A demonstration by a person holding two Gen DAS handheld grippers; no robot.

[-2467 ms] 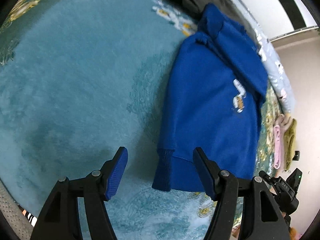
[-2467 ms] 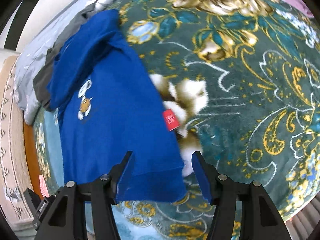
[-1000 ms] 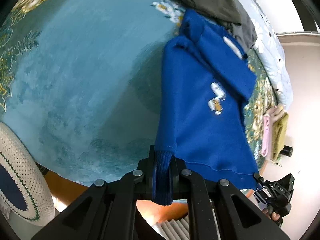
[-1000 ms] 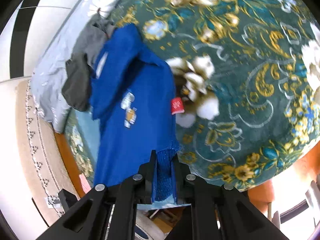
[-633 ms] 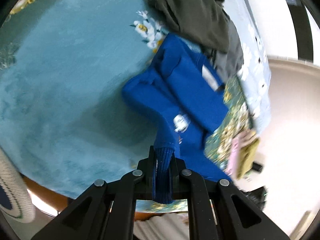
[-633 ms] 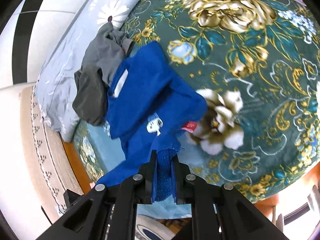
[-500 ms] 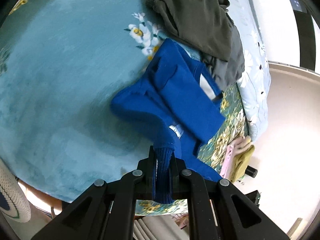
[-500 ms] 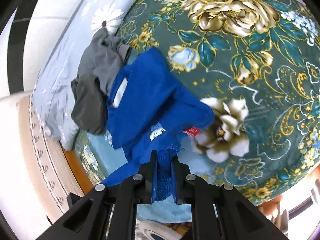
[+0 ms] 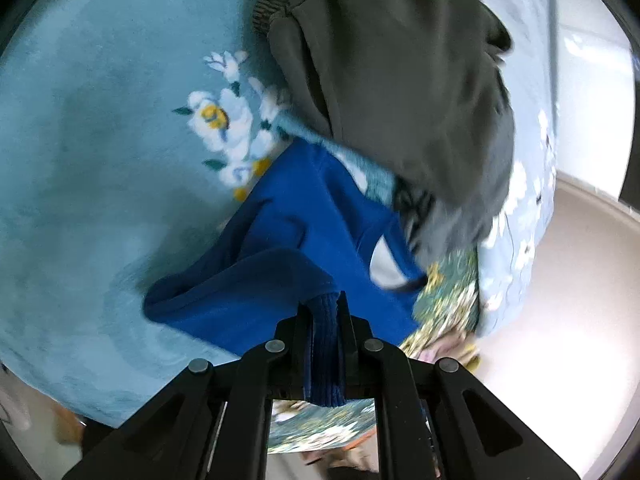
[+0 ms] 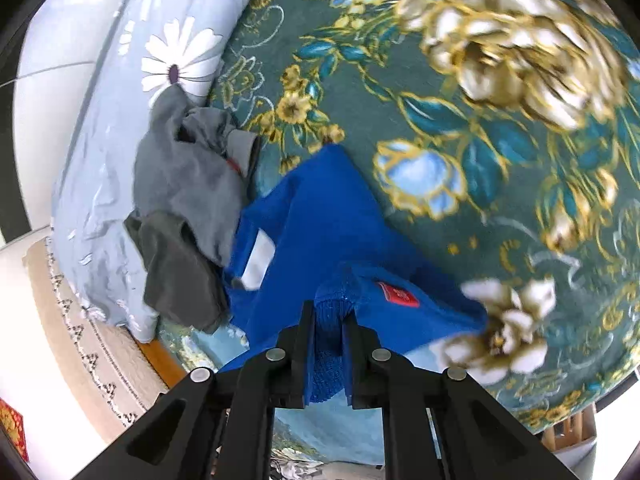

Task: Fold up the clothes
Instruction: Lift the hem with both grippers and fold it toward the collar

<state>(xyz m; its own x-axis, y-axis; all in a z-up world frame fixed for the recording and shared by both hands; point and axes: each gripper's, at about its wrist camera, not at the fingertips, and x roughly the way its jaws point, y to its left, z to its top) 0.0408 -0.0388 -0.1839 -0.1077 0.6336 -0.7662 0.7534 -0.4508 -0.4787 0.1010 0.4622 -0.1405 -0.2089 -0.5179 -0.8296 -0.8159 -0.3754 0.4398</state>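
The ribbed hem of the blue sweatshirt [image 9: 280, 264] is pinched between the closed jaws of the left tool [image 9: 323, 312]; a strip of ribbed knit is seen hanging down between the black fingers [image 9: 294, 344]. In the right wrist view the same is seen: the right tool [image 10: 330, 316] is closed on the ribbed hem of the sweatshirt [image 10: 320, 220], with blue knit filling the gap between its fingers [image 10: 362, 344].

The sweatshirt is laid on the bed, doubled over itself, its lower part raised above the upper part where both tools hold it. A white neck label [image 10: 258, 264] is visible at the collar in the right wrist view, and a red tag [image 10: 400, 294] is seen on the fabric just beside the right tool. In the left wrist view a rounded fold of the blue cloth is seen at the left of the garment, resting on the teal blanket [image 9: 100, 160].

A dark grey garment [image 9: 400, 80] is lying beyond the collar, touching it, partly on a pale blue pillow [image 10: 108, 120] printed with daisies. The blanket's other part [image 10: 480, 120] is dark green with gold and white flowers; a white flower [image 10: 504, 328] lies just beside the sweatshirt's right edge. Much of both views is blurred.
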